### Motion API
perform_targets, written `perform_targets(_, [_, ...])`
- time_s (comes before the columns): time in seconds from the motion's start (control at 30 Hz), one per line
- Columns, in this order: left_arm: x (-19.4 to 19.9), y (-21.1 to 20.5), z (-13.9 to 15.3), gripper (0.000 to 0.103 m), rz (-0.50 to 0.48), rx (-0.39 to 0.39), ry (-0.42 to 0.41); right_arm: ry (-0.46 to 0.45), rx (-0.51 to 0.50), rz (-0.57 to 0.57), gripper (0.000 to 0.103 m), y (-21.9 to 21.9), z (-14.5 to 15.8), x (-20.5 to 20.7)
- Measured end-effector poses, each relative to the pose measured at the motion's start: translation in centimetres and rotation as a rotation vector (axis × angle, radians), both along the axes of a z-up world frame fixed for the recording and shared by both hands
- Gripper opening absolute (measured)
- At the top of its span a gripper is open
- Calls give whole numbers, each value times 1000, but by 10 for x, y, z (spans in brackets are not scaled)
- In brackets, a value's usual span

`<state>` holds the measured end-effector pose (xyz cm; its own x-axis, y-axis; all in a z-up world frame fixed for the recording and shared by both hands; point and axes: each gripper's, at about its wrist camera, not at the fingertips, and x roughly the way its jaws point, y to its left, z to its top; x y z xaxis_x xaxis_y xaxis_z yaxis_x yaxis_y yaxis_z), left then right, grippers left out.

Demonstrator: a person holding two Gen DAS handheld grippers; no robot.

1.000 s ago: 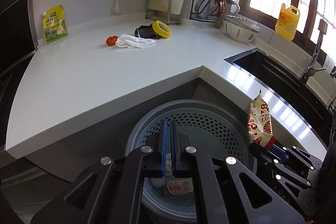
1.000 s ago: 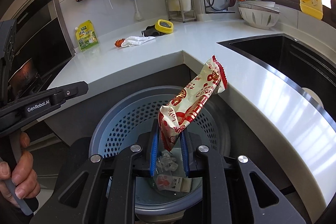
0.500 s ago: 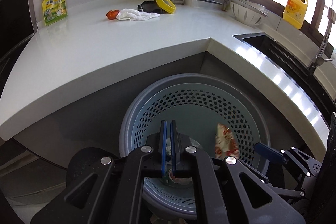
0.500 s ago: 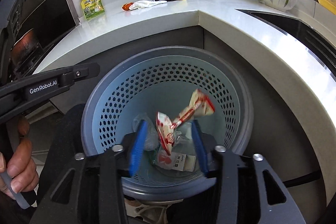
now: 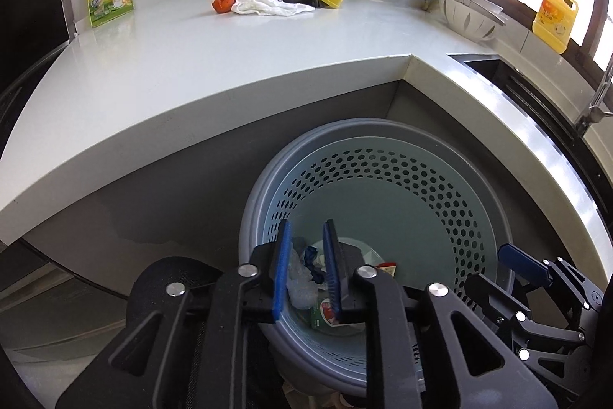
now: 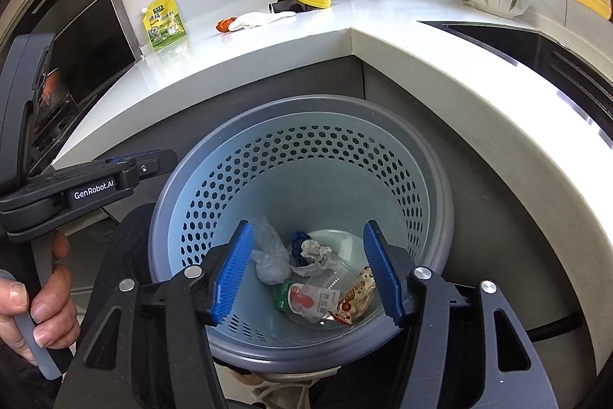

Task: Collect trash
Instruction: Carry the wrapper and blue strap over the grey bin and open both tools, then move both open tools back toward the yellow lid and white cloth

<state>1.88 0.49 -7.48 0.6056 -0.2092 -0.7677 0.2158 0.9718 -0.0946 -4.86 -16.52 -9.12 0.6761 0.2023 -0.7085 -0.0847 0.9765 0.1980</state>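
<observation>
Both grippers are hovering over the perforated bin point(image 6: 306, 156), the right gripper point(image 6: 306, 275) gaping wide and empty, the left gripper point(image 5: 306, 271) just opening narrowly, empty, above the snack wrapper point(image 6: 356, 298) lying inside.

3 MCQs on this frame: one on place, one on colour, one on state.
1. Where is the snack wrapper?
A. on the counter
B. in the bin
C. in the sink

2. Colour of the gripper pads?
A. blue
B. red
C. green

3. State of the right gripper?
A. shut on the wrapper
B. shut, empty
C. open, empty

Answers:
1 B, it lies at the bottom of the bin among other trash.
2 A, both pads show blue.
3 C, the fingers have just been opening and stand apart with nothing between them.
</observation>
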Motion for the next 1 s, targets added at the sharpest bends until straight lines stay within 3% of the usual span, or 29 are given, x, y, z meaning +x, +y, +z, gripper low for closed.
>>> perform_targets(0.07, [1, 6, 0, 48, 18, 1, -6, -6, 7, 0, 61, 1, 1, 1])
perform_targets(0.3, [11, 24, 4, 55, 60, 5, -19, -30, 22, 13, 64, 5, 8, 12])
perform_targets(0.5, [29, 36, 28, 73, 91, -13, -75, -80, 35, 11, 68, 1, 29, 36])
perform_targets(0.63, [51, 44, 56, 92, 122, -32, -142, -123, 12, 12, 71, -5, 50, 65])
perform_targets(0.83, [99, 51, 88, 97, 160, -28, -217, -157, 51, 0, 76, -21, 82, 126])
perform_targets(1.0, [149, 55, 102, 97, 194, -17, -239, -216, -7, -4, 79, -27, 110, 179])
